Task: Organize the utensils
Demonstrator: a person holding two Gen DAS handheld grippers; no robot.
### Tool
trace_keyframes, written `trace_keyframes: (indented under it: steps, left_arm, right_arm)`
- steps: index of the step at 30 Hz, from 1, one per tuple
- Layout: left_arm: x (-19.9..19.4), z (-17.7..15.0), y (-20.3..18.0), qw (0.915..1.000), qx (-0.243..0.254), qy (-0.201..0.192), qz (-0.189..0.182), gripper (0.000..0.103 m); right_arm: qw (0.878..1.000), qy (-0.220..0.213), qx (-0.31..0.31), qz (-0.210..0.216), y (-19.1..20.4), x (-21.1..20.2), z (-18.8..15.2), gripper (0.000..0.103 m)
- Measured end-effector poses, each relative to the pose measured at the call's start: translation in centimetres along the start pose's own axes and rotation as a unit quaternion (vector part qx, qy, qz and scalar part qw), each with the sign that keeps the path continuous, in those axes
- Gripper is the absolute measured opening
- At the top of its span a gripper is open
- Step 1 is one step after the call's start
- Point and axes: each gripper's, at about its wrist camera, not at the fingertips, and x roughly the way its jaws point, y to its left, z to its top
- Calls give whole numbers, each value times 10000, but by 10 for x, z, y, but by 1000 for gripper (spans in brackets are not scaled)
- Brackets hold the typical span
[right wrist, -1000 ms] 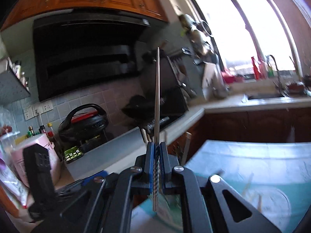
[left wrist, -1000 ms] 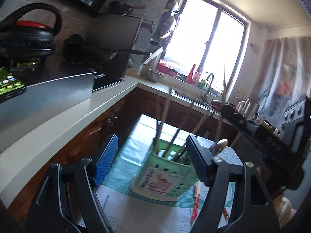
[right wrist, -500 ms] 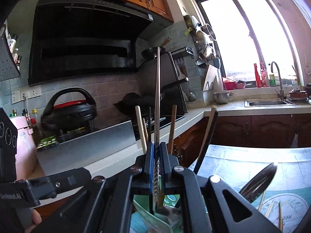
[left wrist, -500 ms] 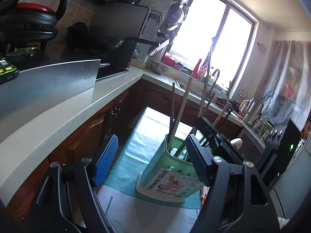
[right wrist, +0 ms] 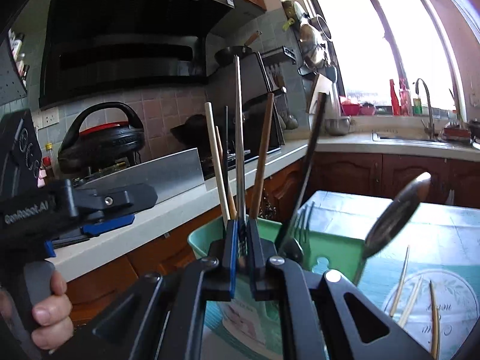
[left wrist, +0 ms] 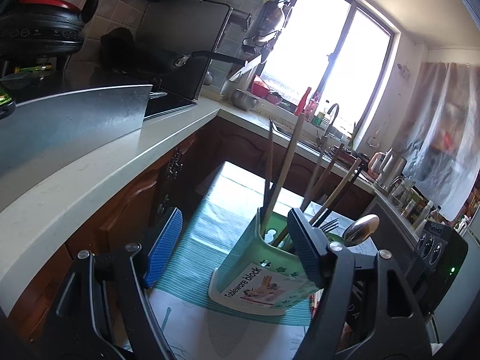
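Home kitchen. Dark range hood (right wrist: pixel 126 45) over cooktop (left wrist: pixel 168 106), wooden cabinets (right wrist: pixel 345 177) under pale L-shaped countertop (left wrist: pixel 99 168). Sink with tall faucet (right wrist: pixel 424 105) below bright window (left wrist: pixel 336 60) at far side. Pans (right wrist: pixel 312 42) hung on tiled wall, black lidded cooker (right wrist: pixel 102 138) at left, kettle (left wrist: pixel 390 165) far right.

1. The bench (left wrist: pixel 192 330) is a low surface beside the kitchen cabinets, covered by a pale printed cloth.
2. A teal striped mat (left wrist: pixel 192 258) lies on the cloth.
3. A green utensil holder (left wrist: pixel 258 276) rests on the mat, tilted, with chopsticks, a fork and a spoon standing in it.
4. To its right a round printed mat (right wrist: pixel 450 309) carries three loose chopsticks (right wrist: pixel 433 315), lying apart from each other.
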Motion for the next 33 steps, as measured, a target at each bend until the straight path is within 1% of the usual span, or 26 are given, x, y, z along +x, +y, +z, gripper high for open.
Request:
trace_keyframes:
  steps: [2, 4, 5, 6, 11, 15, 20, 24, 25, 28, 30, 33]
  left_arm:
    - [0, 0, -3, 10000, 28, 0, -23, 71]
    - [0, -1, -6, 10000, 55, 5, -42, 71]
    - [0, -1, -8, 10000, 76, 23, -58, 71]
    - [0, -2, -10, 9999, 90, 39, -70, 71]
    - [0, -7, -22, 9995, 188, 197, -178, 71]
    - [-2, -15, -37, 9984, 317, 353, -318, 71]
    - [-5, -28, -63, 9957, 525, 549, -538, 71]
    - [-7, -41, -89, 9926, 773, 677, -649, 71]
    - [-7, -46, -98, 9913, 846, 739, -682, 71]
    - [-5, -58, -117, 9878, 1021, 910, -746, 71]
    - [-2, -68, -129, 9849, 1145, 1039, -777, 71]
    - [6, -87, -148, 9798, 1349, 1262, -763, 71]
  right_arm:
    - [9999, 101, 7, -5, -2, -1, 1, 9]
    - [9997, 224, 14, -17, -2, -1, 2, 15]
    - [9996, 268, 74, 1, -3, -2, 3, 20]
    - [9996, 261, 108, 25, -4, -3, 3, 23]
    - [9998, 150, 141, 86, -2, -19, 8, 24]
    - [9996, 233, 151, 34, -1, -33, 9, 24]
    - [9984, 475, 224, -212, -11, -57, 8, 24]
    - [9954, 730, 318, -532, -24, -74, 7, 24]
    - [9935, 833, 342, -693, -28, -81, 6, 24]
    - [9894, 1032, 424, -925, -41, -98, 1, 24]
    - [9846, 1236, 460, -1146, -50, -108, -3, 24]
    - [9765, 1570, 554, -1367, -67, -118, -11, 24]
